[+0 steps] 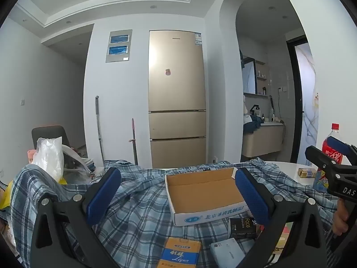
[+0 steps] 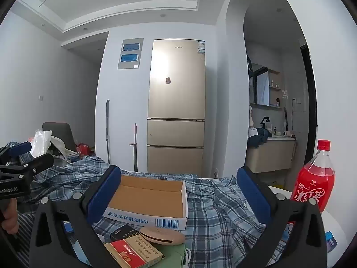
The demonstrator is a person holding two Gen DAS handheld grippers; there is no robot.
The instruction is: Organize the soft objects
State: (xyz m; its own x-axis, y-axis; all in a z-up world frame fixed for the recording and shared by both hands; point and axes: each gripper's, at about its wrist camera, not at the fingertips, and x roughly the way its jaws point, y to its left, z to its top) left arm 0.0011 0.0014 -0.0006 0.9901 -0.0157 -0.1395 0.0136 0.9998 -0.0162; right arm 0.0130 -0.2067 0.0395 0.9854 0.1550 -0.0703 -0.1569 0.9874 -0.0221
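A crumpled blue plaid shirt point(image 1: 138, 203) lies spread over the table, and the right wrist view shows the same shirt point(image 2: 218, 203). An empty cardboard box point(image 1: 205, 192) point(image 2: 149, 198) rests on top of it. My left gripper point(image 1: 176, 192) is open above the shirt, with the box's left part between its blue pads, untouched. My right gripper point(image 2: 178, 194) is open too, level over the box and shirt, holding nothing. Each gripper shows at the edge of the other's view: the right gripper point(image 1: 332, 163) and the left gripper point(image 2: 22, 156).
Small boxes lie on the shirt near me: an orange pack point(image 1: 180, 254), a black one point(image 1: 243, 225), a red pack point(image 2: 131, 254) and a round pink case point(image 2: 162, 234). A red drink bottle point(image 2: 316, 178) stands at the right on the white table point(image 1: 287, 169). Plastic bags point(image 1: 49, 156) pile at the left.
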